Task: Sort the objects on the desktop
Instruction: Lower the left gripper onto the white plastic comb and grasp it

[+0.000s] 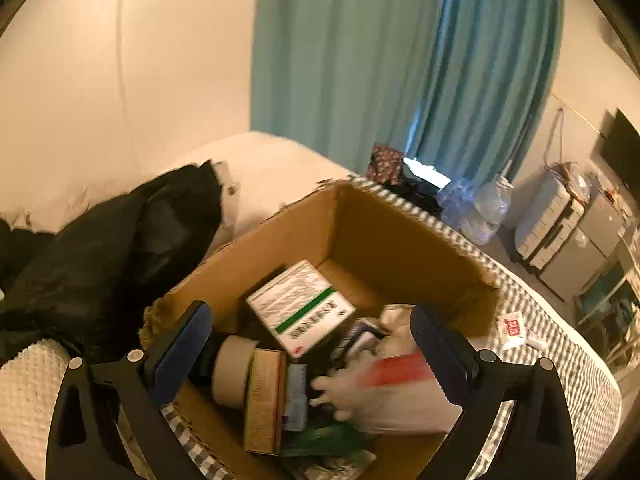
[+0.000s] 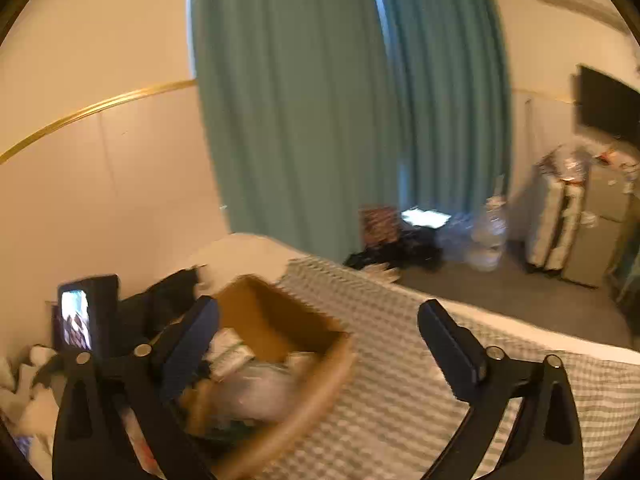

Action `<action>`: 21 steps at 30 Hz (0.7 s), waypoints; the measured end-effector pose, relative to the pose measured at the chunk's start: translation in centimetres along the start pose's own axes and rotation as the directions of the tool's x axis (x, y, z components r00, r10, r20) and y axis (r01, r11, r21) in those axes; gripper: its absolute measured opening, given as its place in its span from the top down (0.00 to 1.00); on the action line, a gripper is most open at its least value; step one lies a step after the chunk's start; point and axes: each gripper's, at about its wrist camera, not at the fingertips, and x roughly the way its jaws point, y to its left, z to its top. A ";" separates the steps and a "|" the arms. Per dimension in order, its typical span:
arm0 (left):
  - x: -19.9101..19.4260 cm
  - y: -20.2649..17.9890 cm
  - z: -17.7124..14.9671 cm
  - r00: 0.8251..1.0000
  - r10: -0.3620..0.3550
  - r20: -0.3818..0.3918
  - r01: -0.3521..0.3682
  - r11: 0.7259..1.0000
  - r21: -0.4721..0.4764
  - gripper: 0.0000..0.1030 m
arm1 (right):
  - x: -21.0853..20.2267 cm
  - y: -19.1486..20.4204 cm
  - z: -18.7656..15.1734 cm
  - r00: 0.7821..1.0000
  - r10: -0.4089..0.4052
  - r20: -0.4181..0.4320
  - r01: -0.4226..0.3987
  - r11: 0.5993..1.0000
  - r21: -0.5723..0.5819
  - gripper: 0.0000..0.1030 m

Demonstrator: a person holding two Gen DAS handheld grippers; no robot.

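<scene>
Jaws of both the left gripper (image 1: 310,346) and right gripper (image 2: 318,340) are spread with nothing held, most items being gathered in the cardboard box (image 1: 384,236) on the bed (image 1: 560,344), one small packet (image 1: 512,326) left outside

We read the left wrist view as looking steeply down, close over the open cardboard box (image 1: 384,240), which fills the frame from centre to 6 o'clock; bed (image 1: 560,344) edge runs off toward 4 o'clock, teal curtain (image 1: 400,60) at 12 o'clock

The right wrist view sits farther back and tilts less steeply; we see the same box (image 2: 280,328) small and blurred at 7 o'clock, checked bedcover (image 2: 380,360) across the lower middle

Both views share box, bed, curtain (image 2: 300,100), suitcase (image 2: 556,224) at 3 o'clock and the dark screen (image 2: 608,104) on the wall
</scene>
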 end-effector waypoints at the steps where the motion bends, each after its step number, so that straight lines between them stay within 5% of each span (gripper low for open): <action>1: -0.5 -0.9 -0.1 1.000 -0.020 0.009 0.019 1.000 0.022 0.01 | -0.8 -1.2 -0.2 1.000 -0.015 0.001 0.015 1.000 0.008 0.00; 7: -3.6 -7.9 -1.9 0.988 -0.155 0.022 0.149 0.973 0.179 0.00 | -5.4 -10.4 -3.9 0.985 -0.165 -0.053 0.168 0.983 0.075 0.00; 11: -3.6 -13.2 -4.8 0.976 -0.211 -0.056 0.219 0.945 0.245 0.00 | -6.7 -15.0 -7.2 0.968 -0.220 -0.117 0.233 0.966 0.113 0.00; 15: -0.4 -17.7 -9.5 0.914 -0.261 -0.311 0.336 0.916 0.219 0.00 | -7.6 -18.2 -9.9 0.966 -0.207 -0.152 0.237 0.945 0.223 0.00; 17: 1.9 -19.1 -11.6 0.903 -0.184 -0.389 0.281 0.937 0.210 0.00 | -7.8 -19.1 -10.2 0.968 -0.205 -0.144 0.236 0.938 0.253 0.00; 21: 4.8 -20.1 -14.3 0.866 -0.137 -0.480 0.236 0.960 0.152 0.00 | -8.1 -20.0 -10.2 0.976 -0.183 -0.120 0.211 0.936 0.281 0.00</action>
